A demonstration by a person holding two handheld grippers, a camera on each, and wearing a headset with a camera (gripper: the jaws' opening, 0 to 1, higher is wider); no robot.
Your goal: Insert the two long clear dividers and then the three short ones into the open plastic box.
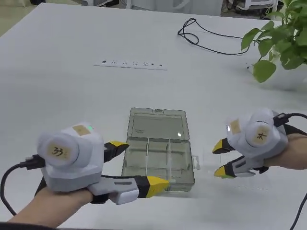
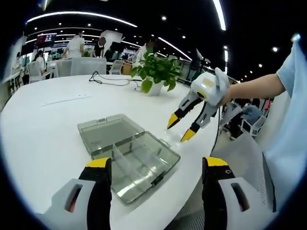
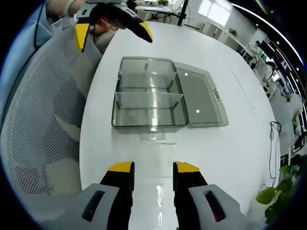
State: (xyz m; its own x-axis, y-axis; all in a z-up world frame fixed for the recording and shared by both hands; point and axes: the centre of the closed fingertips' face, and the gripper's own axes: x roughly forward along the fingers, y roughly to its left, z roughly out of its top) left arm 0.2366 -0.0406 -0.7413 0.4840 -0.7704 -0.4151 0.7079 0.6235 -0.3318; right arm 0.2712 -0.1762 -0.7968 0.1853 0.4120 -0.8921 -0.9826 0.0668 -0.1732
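Note:
The clear plastic box lies open at the table's near edge, its lid flat behind it. Clear dividers stand inside the box, one running its length and shorter ones crossing it. A small clear piece lies on the table against the box's right side; the same clear piece sits just ahead of my right gripper. My left gripper hovers open at the box's left front corner. To the box's right, my right gripper is open and holds nothing.
A white power strip lies mid-table, with a black cable and a potted plant at the far right. A mesh chair stands by the table's near edge. People sit in the background.

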